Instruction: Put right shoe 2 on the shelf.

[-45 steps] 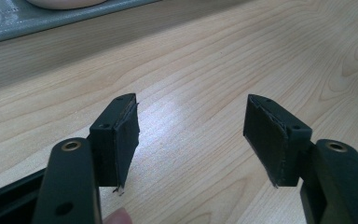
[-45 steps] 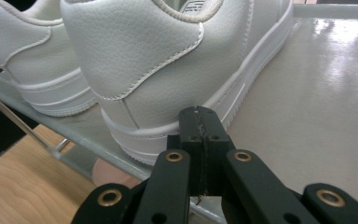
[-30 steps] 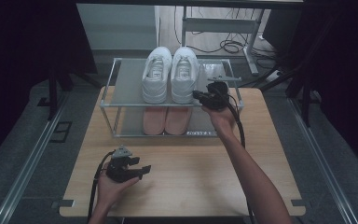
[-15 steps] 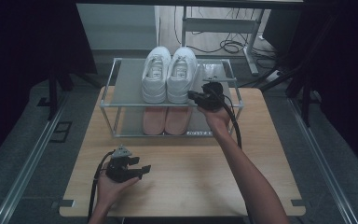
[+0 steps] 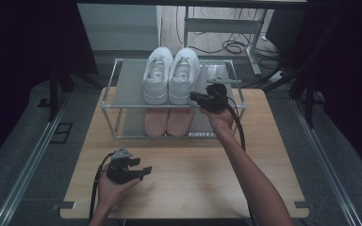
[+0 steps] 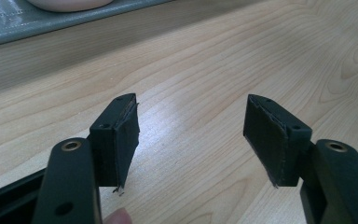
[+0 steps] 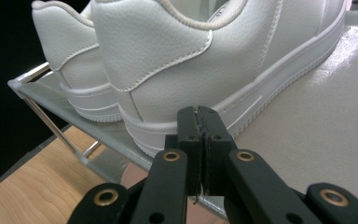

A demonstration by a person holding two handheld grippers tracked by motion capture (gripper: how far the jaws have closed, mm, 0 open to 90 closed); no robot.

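Left hand-held gripper (image 5: 143, 170) lay low at the lower left of the high view, held in the person's left hand (image 5: 108, 188) over the wooden surface (image 5: 193, 179); in its own view its two black jaws stood wide apart with bare wood between them. Higher, right of centre in the high view, the right hand-held gripper (image 5: 193, 97) reached from the right hand (image 5: 219, 117) to the front edge of a two-tier metal shoe rack (image 5: 122, 89). In its own view the jaws were pressed together with nothing between them, their tips just beside the heel of the nearer white sneaker (image 7: 223, 60). A pair of white sneakers (image 5: 172, 75) stood side by side on the top shelf, heels toward the person. Beneath them, on the lower shelf, sat a pair of pink shoes (image 5: 167, 120).
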